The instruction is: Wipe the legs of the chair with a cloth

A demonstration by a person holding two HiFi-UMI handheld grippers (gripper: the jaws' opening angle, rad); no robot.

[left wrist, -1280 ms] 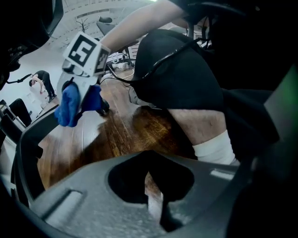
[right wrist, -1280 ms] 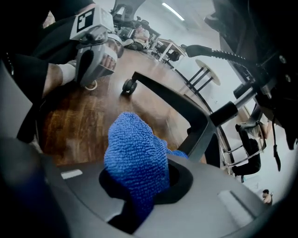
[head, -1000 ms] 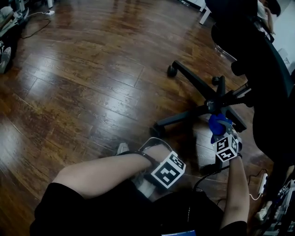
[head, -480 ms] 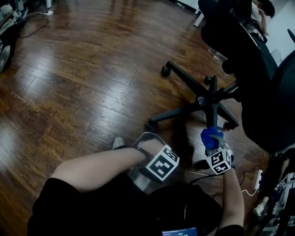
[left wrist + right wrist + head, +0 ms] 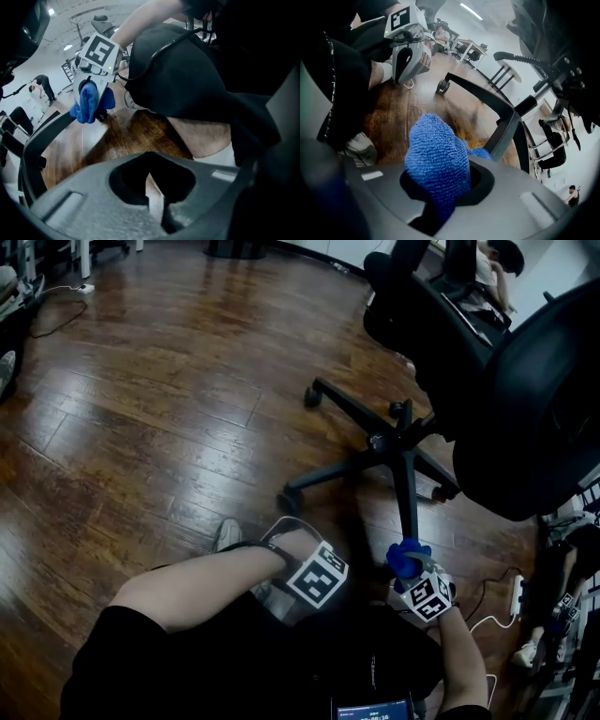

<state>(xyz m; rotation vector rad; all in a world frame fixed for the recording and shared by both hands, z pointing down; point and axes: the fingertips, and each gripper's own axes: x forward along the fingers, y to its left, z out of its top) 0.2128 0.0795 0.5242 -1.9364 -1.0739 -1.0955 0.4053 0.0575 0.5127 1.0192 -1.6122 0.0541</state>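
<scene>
Brown wooden floor [image 5: 141, 427] spreads wide to the left of the black wheeled chair [image 5: 525, 409]. My right claw [image 5: 443, 187] squeezes the fuzzy blue cloth [image 5: 405, 557] at the end of the nearest chair leg [image 5: 405, 493]. My left claw [image 5: 155, 201] is pinched closed.

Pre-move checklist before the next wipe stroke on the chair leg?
1. Cloth held in right claw: ok, shut on it.
2. Cloth touching near chair leg: cannot tell; it sits at the leg's outer end.
3. Left claw out of the way: ok, shut, empty, off the leg.
4. Power strip clear of that leg: ok, lies to its right.
5. Other legs wiped: cannot tell.
</scene>
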